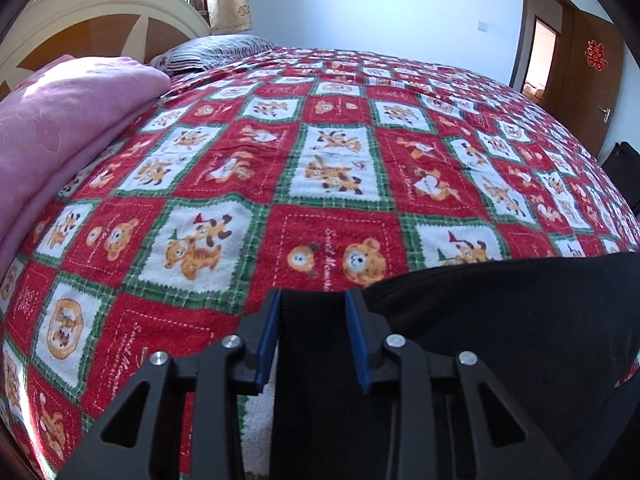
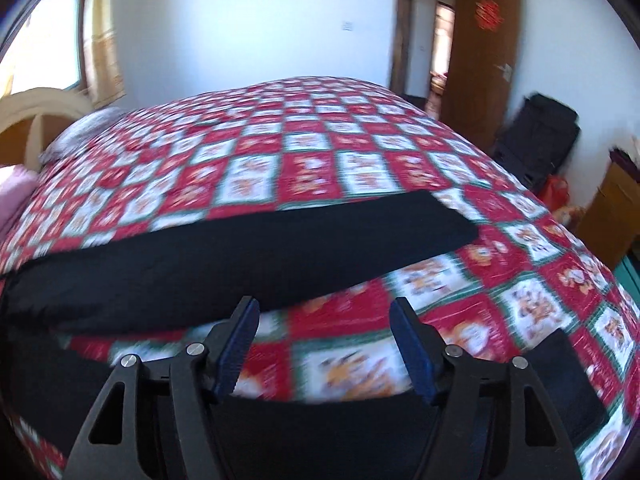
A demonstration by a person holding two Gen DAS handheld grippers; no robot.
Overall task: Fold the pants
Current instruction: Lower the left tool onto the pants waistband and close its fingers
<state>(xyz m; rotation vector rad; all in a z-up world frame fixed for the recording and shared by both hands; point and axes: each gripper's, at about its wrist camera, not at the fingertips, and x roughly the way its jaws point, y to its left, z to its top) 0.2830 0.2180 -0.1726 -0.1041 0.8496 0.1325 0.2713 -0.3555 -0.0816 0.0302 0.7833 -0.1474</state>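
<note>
Black pants [image 1: 500,320] lie on the bed's red, white and green checked blanket [image 1: 320,160]. In the left wrist view my left gripper [image 1: 314,300] has its blue pads partly apart with a strip of the black pants between them; whether it pinches the cloth is unclear. In the right wrist view one pant leg [image 2: 248,256] stretches across the blanket [image 2: 320,152] ahead, and a second leg [image 2: 320,432] lies under the gripper. My right gripper [image 2: 324,312] is open wide and empty, just above the blanket between the two legs. This view is blurred.
A pink folded quilt [image 1: 60,128] and a striped pillow [image 1: 208,54] lie by the headboard [image 1: 100,8] at the left. A brown door [image 2: 484,60] stands open at the back right. A black bag [image 2: 536,136] and a wooden cabinet [image 2: 612,212] stand beside the bed.
</note>
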